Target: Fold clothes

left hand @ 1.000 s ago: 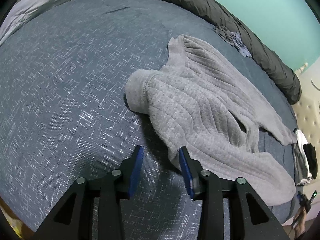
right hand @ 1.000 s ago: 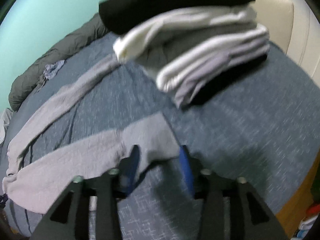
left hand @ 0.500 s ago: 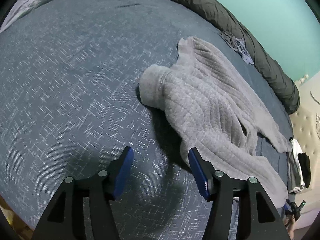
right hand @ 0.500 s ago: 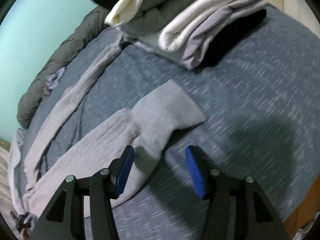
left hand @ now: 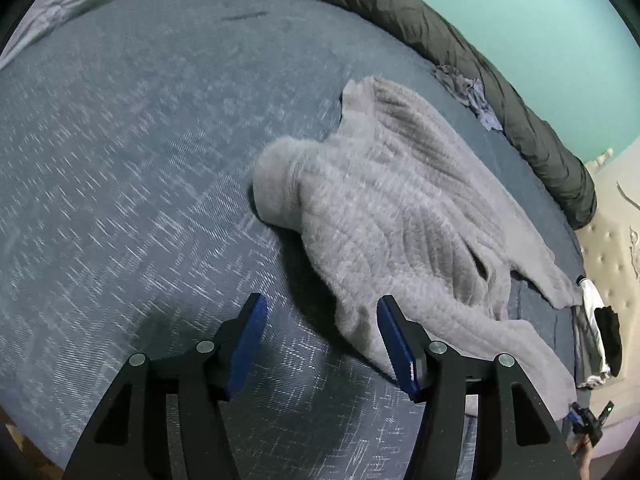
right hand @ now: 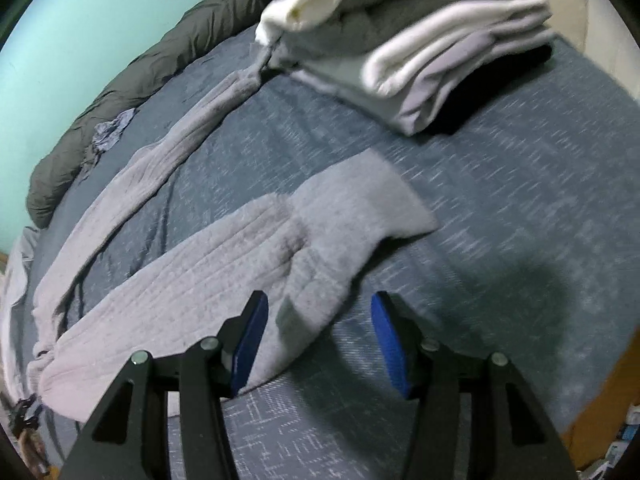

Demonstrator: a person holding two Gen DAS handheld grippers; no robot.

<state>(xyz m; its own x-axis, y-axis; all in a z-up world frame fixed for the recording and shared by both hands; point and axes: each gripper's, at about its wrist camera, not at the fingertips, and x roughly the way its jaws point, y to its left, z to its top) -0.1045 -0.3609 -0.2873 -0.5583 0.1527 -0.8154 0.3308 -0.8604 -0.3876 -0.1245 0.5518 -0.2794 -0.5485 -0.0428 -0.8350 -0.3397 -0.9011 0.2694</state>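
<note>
One grey ribbed sweater (left hand: 392,216) was seen spread on the blue bed (left hand: 120,160), lying from centre toward 4 o'clock in the left wrist view. Two sleeves were counted in the right wrist view: one sleeve (right hand: 224,272) running from 8 o'clock to centre, the far sleeve (right hand: 168,152) stretched toward 12 o'clock. One stack of folded clothes (right hand: 420,48) was noted at 1 o'clock, on the bed; about five layers were made out, exact count unclear. One dark rolled blanket (left hand: 460,64) and one small crumpled cloth (left hand: 468,92) were noted at 2 o'clock. No readable writing or labels were found. Left tool (left hand: 322,344) was held wide apart, nothing gripped, sweater hem lying between its fingers. Right tool (right hand: 320,340) was likewise spread wide, gripping nothing, sleeve cuff lying between its fingers.
</note>
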